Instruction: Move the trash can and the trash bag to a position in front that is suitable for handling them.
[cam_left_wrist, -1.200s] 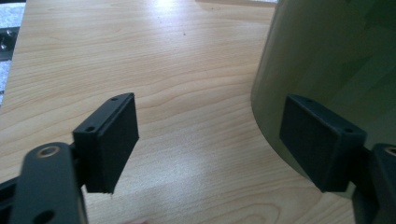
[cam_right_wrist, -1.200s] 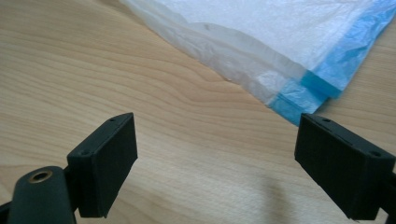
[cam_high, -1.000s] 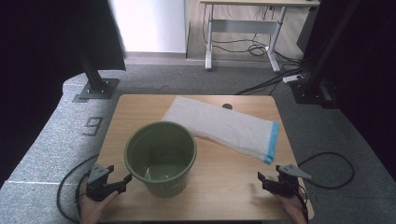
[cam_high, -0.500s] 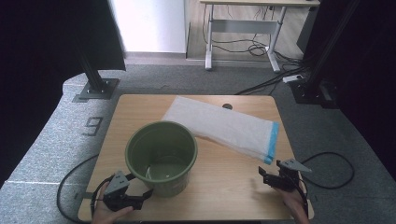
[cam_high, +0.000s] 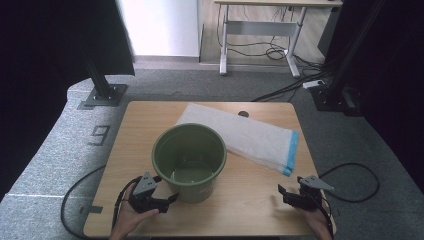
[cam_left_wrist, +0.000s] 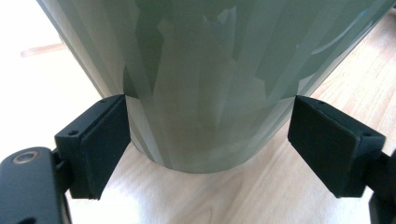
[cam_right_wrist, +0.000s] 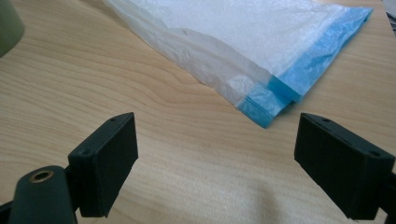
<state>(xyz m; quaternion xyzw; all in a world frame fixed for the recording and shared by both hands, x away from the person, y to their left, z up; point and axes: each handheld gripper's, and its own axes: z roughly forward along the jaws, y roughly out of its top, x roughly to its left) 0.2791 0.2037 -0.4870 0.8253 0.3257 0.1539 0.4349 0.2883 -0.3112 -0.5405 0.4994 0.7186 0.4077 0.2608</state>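
Standing upright near the worktop's (cam_high: 145, 120) front edge, mouth up, the green bucket (cam_high: 189, 161) had the left claw (cam_high: 170, 200) spread around its base. Well apart, the right claw (cam_high: 283, 193) sat spread, empty, facing the plastic bag (cam_high: 250, 137).

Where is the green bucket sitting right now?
In the high view, the green bucket stands mid-table toward the near edge, the left gripper at its base.
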